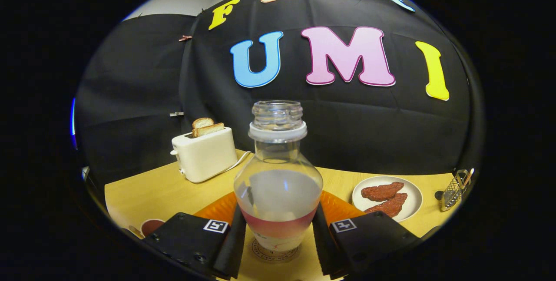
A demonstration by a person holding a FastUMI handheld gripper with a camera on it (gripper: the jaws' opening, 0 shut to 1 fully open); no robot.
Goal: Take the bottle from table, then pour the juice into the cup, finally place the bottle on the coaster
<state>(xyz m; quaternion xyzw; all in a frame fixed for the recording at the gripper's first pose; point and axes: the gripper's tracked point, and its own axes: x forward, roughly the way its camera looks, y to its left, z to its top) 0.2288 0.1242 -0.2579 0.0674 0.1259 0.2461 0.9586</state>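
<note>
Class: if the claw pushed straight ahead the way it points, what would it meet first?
The claw already has the bottle between its fingers, so the bottle comes first. Beyond it, probably the orange mat, though depth is unclear.

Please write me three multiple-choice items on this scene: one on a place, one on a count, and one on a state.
1. Where does the bottle stand?
A. between the jaws, over a round coaster
B. on the plate
C. beside the toaster, far from the jaws

2. How many bread slices stick up from the toaster?
A. none
B. two
C. four

3. What is the state of the bottle's top?
A. capped
B. corked
C. open, no cap

Answers: 1 A, the gripper has a jaw at each side of the bottle, and the coaster shows under its base. 2 B, two slices rise from the slots. 3 C, the bare threaded neck shows with nothing on it.
</note>
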